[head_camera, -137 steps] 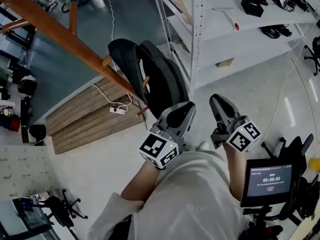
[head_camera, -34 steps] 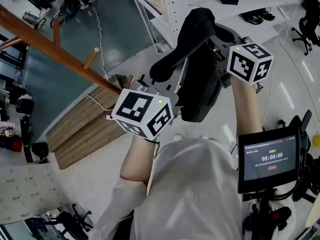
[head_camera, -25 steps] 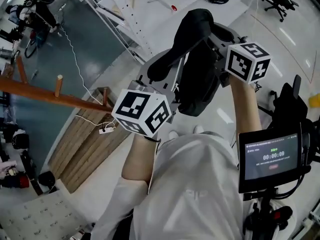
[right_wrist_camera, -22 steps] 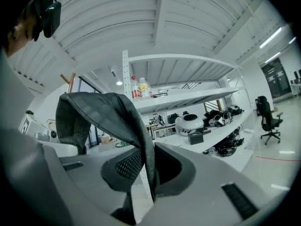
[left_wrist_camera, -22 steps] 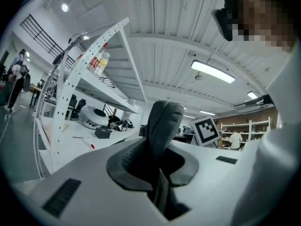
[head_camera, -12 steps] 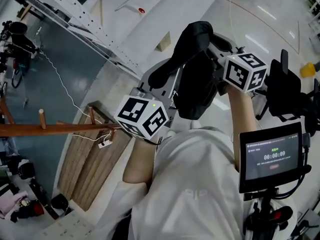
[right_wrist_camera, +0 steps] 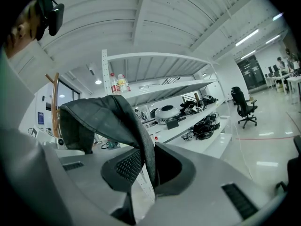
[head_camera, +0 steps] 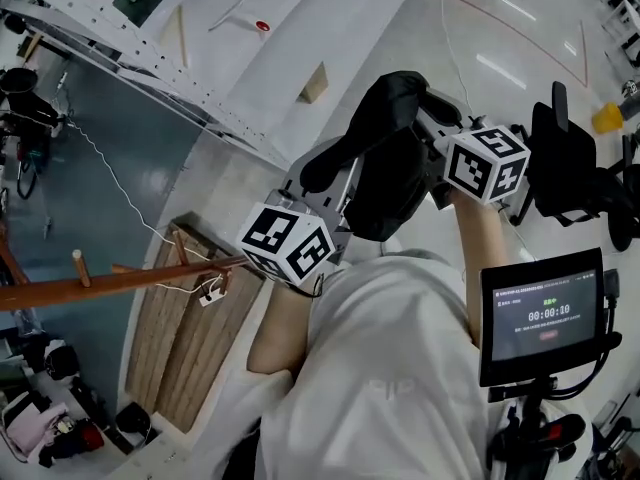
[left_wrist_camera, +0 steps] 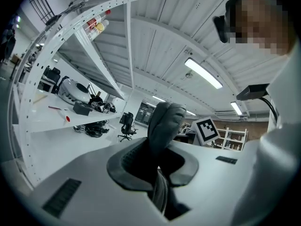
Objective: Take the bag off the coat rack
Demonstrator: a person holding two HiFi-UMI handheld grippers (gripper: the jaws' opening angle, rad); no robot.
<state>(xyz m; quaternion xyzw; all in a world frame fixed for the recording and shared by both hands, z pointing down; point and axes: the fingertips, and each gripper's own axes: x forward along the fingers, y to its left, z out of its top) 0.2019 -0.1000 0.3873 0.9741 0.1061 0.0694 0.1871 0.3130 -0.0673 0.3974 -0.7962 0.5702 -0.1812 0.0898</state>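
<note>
- Pinching the bag (head_camera: 385,173), both the left gripper (left_wrist_camera: 157,166) and right gripper (right_wrist_camera: 149,166) hold it up, well apart from the coat rack (head_camera: 120,283).
- A loose pinch could let it slip and fall.

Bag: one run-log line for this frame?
bag: clear of coat rack, held aloft | left gripper: shut on bag | right gripper: shut on bag | step: bag off rack
</note>
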